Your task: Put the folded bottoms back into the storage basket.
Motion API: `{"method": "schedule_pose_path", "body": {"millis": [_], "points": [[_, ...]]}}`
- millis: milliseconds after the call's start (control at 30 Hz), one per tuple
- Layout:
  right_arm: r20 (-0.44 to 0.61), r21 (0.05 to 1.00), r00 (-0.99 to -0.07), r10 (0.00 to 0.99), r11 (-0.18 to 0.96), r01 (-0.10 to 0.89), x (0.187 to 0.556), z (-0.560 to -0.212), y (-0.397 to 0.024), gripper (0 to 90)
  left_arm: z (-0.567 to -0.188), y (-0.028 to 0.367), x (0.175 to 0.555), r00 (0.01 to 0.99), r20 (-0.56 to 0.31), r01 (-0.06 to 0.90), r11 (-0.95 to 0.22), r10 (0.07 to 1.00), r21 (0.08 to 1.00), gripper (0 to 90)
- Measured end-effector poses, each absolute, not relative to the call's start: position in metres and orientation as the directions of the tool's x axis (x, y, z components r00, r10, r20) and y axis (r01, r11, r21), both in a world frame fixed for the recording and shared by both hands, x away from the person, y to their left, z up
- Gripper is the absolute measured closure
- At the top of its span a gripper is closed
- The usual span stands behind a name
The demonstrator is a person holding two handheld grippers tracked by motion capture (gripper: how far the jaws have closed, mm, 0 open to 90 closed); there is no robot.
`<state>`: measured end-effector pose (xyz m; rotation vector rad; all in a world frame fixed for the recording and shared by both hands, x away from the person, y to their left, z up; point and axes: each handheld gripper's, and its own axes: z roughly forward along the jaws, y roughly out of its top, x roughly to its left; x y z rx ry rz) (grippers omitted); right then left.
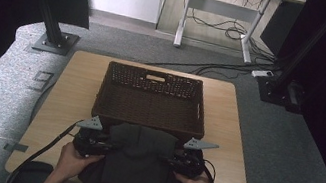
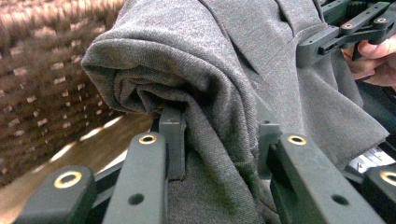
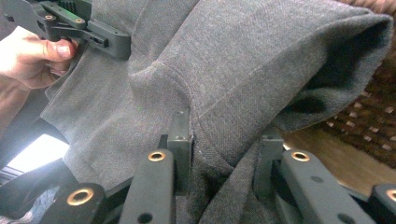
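Garment: grey folded cloth (image 1: 137, 160) at the table's (image 1: 75, 86) near edge, centred, its far fold touching the basket's front wall.
Left gripper (image 2: 218, 135): jaws clamped on the cloth's left side, fabric bunched between them.
Right gripper (image 3: 224, 135): jaws clamped on the cloth's right side.
Basket: dark wicker basket (image 1: 152, 99), mid-table toward the far edge.
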<state>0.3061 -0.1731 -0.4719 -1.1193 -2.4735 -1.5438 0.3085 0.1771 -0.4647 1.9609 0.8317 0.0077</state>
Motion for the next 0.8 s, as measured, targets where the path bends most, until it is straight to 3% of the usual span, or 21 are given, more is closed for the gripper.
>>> {"method": "schedule_pose_path", "body": {"millis": [800], "points": [[0.320, 0.836, -0.773, 0.547, 0.220, 0.502, 0.325, -0.418, -0.178, 67.0, -0.409, 0.179, 0.331, 0.793, -0.305, 0.489, -0.253, 0.527, 0.835, 66.2]]}}
